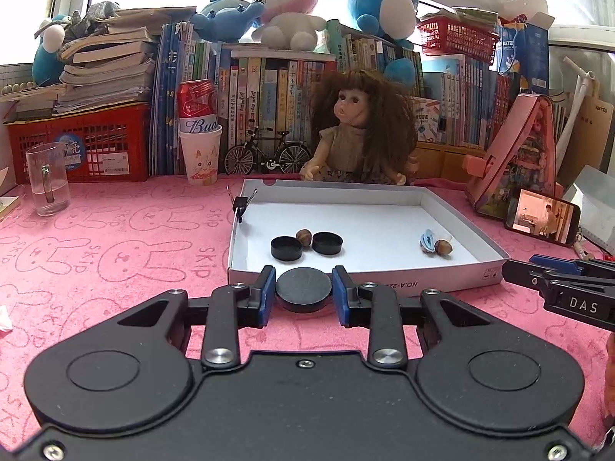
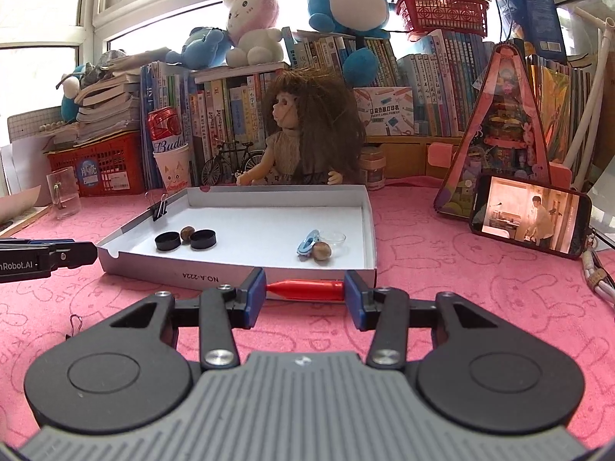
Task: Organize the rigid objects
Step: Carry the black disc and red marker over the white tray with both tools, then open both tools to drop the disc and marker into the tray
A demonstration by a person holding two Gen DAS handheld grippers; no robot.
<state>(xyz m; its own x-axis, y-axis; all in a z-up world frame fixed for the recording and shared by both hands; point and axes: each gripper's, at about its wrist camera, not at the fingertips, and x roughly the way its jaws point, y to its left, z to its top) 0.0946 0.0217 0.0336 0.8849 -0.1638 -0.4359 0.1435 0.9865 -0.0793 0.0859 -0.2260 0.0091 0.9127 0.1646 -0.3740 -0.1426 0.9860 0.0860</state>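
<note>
My left gripper (image 1: 304, 292) is shut on a black round lid (image 1: 303, 290), held just in front of the white box's near wall (image 1: 442, 282). My right gripper (image 2: 305, 291) is shut on a red pen cap (image 2: 305, 289), held crosswise before the box's near wall (image 2: 153, 269). Inside the box lie two black lids (image 1: 286, 247) (image 1: 327, 243), a walnut (image 1: 303, 237), a blue clip (image 1: 427, 241), another nut (image 1: 443, 247) and a small clear dish (image 2: 333, 239). A black binder clip (image 1: 240, 204) grips the box's left wall.
A doll (image 1: 357, 134) sits behind the box, before rows of books. A glass mug (image 1: 48, 178) and a paper cup with a can (image 1: 200, 153) stand at the left. A phone (image 2: 530, 215) leans at the right. A small clip (image 2: 75, 324) lies on the pink cloth.
</note>
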